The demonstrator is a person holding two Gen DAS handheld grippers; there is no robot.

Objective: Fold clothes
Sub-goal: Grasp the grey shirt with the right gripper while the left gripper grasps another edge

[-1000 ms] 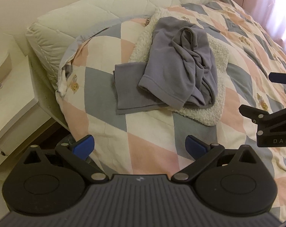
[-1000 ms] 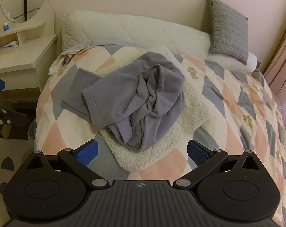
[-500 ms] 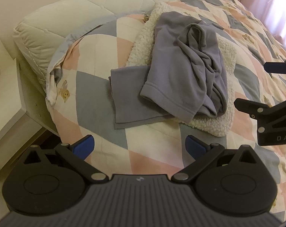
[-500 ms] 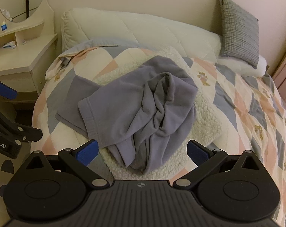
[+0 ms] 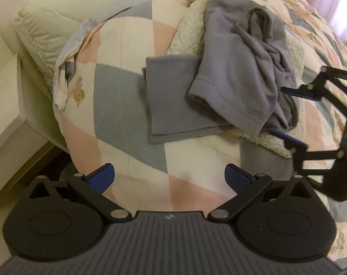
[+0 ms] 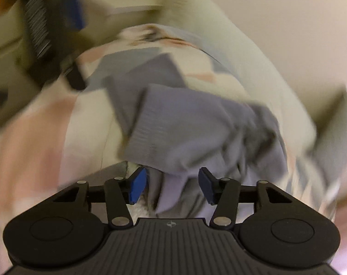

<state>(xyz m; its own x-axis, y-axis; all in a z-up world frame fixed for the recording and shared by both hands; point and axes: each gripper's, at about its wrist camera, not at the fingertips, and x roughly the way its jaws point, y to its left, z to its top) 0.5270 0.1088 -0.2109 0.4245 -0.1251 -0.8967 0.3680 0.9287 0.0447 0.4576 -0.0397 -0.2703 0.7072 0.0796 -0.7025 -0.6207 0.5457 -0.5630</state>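
Your left gripper [image 5: 170, 176] hangs low over the near edge of the bed [image 5: 132, 91], its blue pads spread wide with nothing but patchwork quilt between them. Your right gripper [image 6: 172, 184] sits half-closed, its jaws having just been narrowing, with a bunched fold of the grey garment [image 6: 196, 126] between the pads; the view is heavily blurred, and the pads appear to stand clear of the cloth rather than pinch it. Seen from the left wrist, that gripper is turned on its side at the garment's right edge. The garment [image 5: 240, 68] lies crumpled in a twisted heap, partly on the quilt and partly on a cream fleece mat [image 5: 189, 36], with a flatter grey panel spread toward you on its left. The risk, as it looks from here: closing on a thick wad could catch several layers at once, or the fleece beneath, so a lift would drag the mat along or leave the twist locked in. A grab away from the hem would also give you no clean edge to spread. Beyond the pile a quilted cream pillow [image 5: 65, 16] lies along the head of the bed, and pale bedside furniture [image 5: 6, 96] stands close on the left, neither blocking the reach.
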